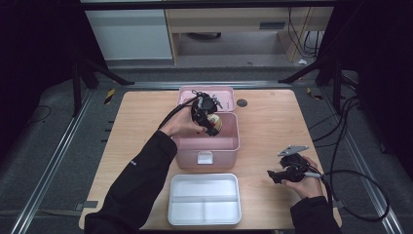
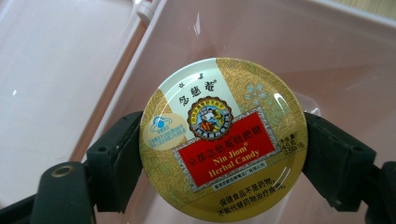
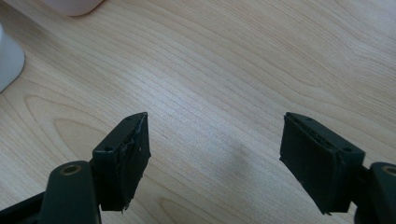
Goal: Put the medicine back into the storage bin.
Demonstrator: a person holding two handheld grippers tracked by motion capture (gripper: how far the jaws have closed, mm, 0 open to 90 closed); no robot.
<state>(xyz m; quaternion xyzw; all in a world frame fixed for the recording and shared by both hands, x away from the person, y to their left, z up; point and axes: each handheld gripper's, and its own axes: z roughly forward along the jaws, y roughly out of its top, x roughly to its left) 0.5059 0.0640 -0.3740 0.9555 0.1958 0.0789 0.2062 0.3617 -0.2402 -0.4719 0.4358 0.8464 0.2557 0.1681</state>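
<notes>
Gripping a round tin by its rim, the left gripper has its two jaws pressed against opposite edges of the lid, one on each side. In the high view it hangs over the open pink box at the table's middle, the tin held above the box's inside and close to its back wall. In the left gripper view the tin's face is turned to the camera with the box's pale pink walls behind it. The lid is gold with leaf patterns and a cream panel at the top carrying three large Chinese characters. Below that sits a round emblem with a figure, and a red label reading "Nin Jiom Herbal Candy" under a line of Chinese characters. A small blue-and-white mark lies at the lid's left. More Chinese print runs along the lower edge, and tiny print at the right edge is too small to read.

The box's lid lies open behind it. In front of the box, near the table's front edge, sits a white tray with dividers.

Farther right, the right gripper is held low over bare wood, its jaws wide apart with nothing between them.
</notes>
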